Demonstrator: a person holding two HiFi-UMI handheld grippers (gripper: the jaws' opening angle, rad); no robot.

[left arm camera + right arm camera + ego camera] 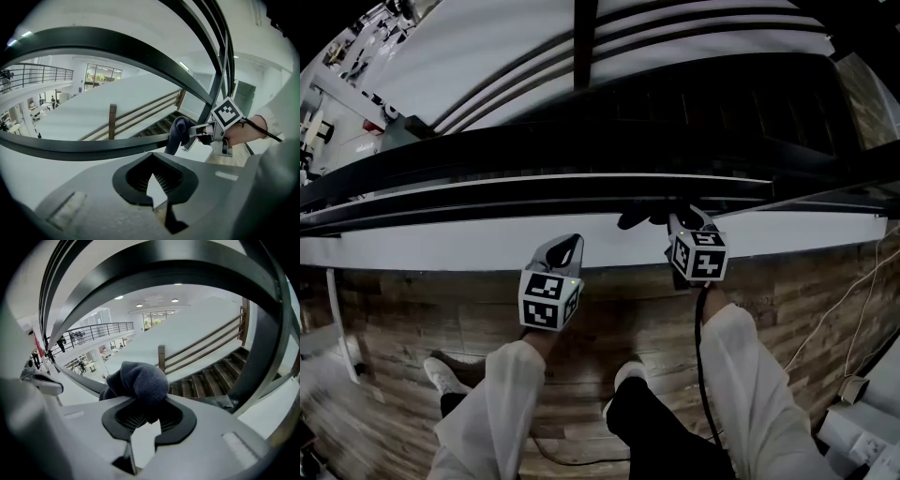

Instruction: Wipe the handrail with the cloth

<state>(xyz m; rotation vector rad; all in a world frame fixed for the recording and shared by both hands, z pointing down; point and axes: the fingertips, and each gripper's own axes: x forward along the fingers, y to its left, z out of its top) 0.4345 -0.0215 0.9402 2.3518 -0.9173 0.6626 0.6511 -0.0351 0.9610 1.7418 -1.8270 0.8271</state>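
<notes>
**Cloth pressed to the rail, right tool doing the holding**

We look steeply down over a dark handrail (534, 190) that runs across the head view, with a pale wall band below it and a wood-plank floor (412, 328) nearer our feet. Beyond the rail a staircase (211, 376) drops away into a bright hall.

Our right gripper (145, 416) has its jaws clamped on a dark blue cloth (140, 380). The fabric bunches up in a rounded wad above the jaw tips, and a pale gap shows between the jaws nearer the camera. In the head view this gripper reaches forward to the near edge of the rail. The left gripper view shows the cloth touching the rail and hanging down over it, just ahead of the right gripper's marker cube (228, 111) and the hand (243, 133) behind it.

Our left gripper (152, 168) sits to the left of the right one and a little further back from the rail, apart from it. Its jaws are drawn together at the tips and nothing lies between them.

White sleeves (502, 394) cover both forearms, and a black cable (701, 356) trails back from the right gripper.
</notes>
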